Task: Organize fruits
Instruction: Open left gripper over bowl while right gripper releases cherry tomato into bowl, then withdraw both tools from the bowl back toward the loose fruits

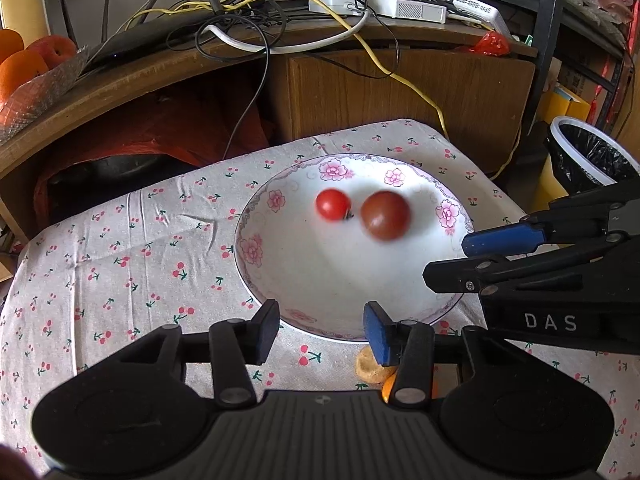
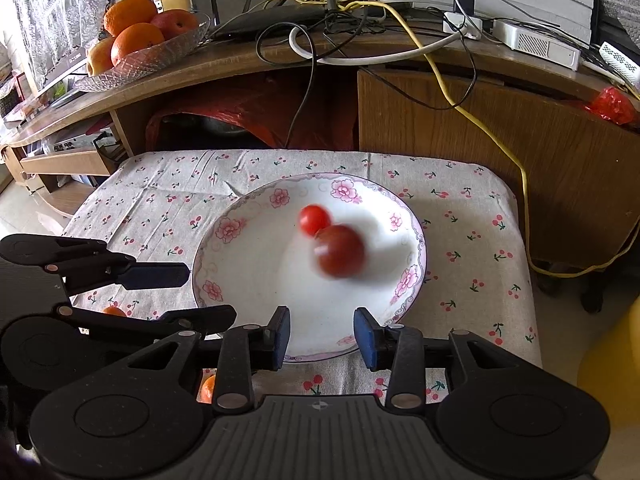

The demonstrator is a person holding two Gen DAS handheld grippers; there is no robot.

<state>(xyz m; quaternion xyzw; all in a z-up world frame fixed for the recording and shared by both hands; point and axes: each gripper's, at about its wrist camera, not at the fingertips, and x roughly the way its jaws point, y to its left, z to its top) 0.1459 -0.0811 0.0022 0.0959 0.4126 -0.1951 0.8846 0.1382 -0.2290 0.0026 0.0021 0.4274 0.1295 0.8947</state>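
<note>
Two tomatoes lie in the flowered plate: a small bright red tomato toward the plate's far side and a larger, darker tomato just beside it nearer the centre, blurred in both views, so it is probably rolling. Outside the plate, on the cherry-print tablecloth by its near rim, sit a pale round fruit and a small orange fruit, both partly hidden by the tongs, with another orange piece off the plate's left rim. The right gripper hangs over the plate's near rim, jaws wide apart and holding nothing; the left gripper is likewise spread and empty at the near rim. The step in hand looks like fetching the next loose fruit. To do it well, let the dark tomato settle first, then lower one open gripper squarely over a near-rim fruit, pads on opposite sides, and close gently; these small round things will squirt out of a skewed pinch. Keep the two grippers apart, since they crowd the same rim.
</note>
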